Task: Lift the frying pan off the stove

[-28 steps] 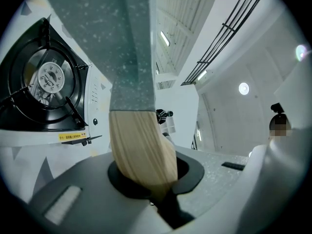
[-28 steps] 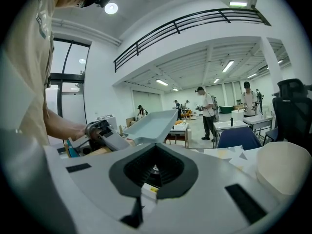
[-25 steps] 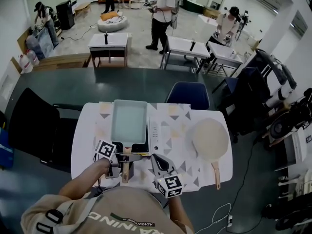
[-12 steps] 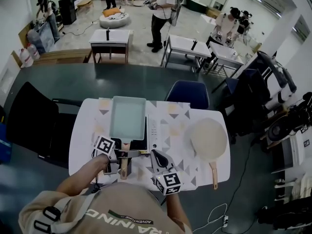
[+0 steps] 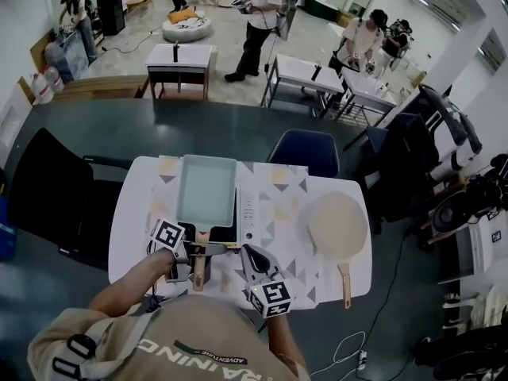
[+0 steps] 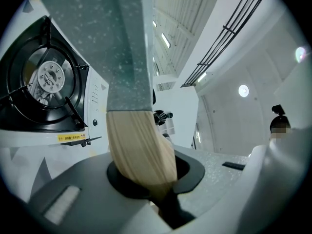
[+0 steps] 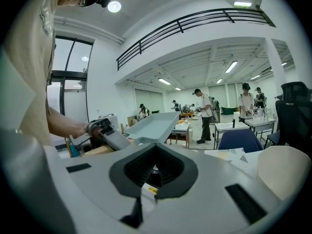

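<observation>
A pale green rectangular frying pan (image 5: 208, 189) with a wooden handle (image 6: 139, 150) hangs over the portable gas stove (image 5: 249, 217). In the left gripper view its underside is clear of the burner (image 6: 48, 77). My left gripper (image 5: 197, 254) is closed round the handle (image 5: 198, 267), and its jaws are opening slightly with the handle still between them. In the right gripper view the pan (image 7: 153, 126) tilts upward. My right gripper (image 5: 252, 259) rests on the table beside the stove, shut with nothing in it (image 7: 153, 172).
A round cream pan (image 5: 339, 227) with a wooden handle lies on the white table (image 5: 135, 213) at the right. A blue chair (image 5: 308, 153) stands behind the table. Several people work at tables farther back.
The left gripper stays on the pan's handle and the right gripper stays beside the stove. The head view has shifted a little; the people in the background have walked.
</observation>
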Demonstrator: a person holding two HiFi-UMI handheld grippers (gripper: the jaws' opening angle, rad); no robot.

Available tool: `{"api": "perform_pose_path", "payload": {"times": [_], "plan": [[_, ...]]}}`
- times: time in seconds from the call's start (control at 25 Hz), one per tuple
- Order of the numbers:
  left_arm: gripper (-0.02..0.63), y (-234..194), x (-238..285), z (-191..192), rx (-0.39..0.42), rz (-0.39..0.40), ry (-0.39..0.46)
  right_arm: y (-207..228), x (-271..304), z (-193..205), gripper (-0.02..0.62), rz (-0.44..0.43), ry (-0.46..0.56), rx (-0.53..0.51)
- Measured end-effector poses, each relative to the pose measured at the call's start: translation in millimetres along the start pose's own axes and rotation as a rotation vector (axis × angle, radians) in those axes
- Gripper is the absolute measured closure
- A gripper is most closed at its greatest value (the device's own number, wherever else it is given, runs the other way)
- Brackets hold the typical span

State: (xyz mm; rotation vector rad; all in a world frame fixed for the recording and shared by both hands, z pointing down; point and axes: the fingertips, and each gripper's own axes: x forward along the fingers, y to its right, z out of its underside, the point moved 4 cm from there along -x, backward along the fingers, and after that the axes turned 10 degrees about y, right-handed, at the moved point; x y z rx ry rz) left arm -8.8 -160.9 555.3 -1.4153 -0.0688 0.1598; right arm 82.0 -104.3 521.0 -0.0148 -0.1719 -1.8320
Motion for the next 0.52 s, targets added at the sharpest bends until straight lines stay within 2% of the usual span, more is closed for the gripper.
{"api": "perform_pose_path", "payload": {"times": [0.12,0.28,0.52], "plan": [[0.565,-2.0,2.1,2.3,-0.002,0.007,-0.006,0.6,-0.7,1.6,0.598,0.002,-0.002,-0.004],[0.563,-0.5,1.4,8.6,-0.047,0.002,-0.002,-1.9,-3.9,2.4,0.598,0.006,-0.012,-0.013],[0.558,-7.9,2.6,8.2,-0.043,0.002,0.002,2.5,-9.2,6.2,0.598,0.020,-0.011,-0.014]]}}
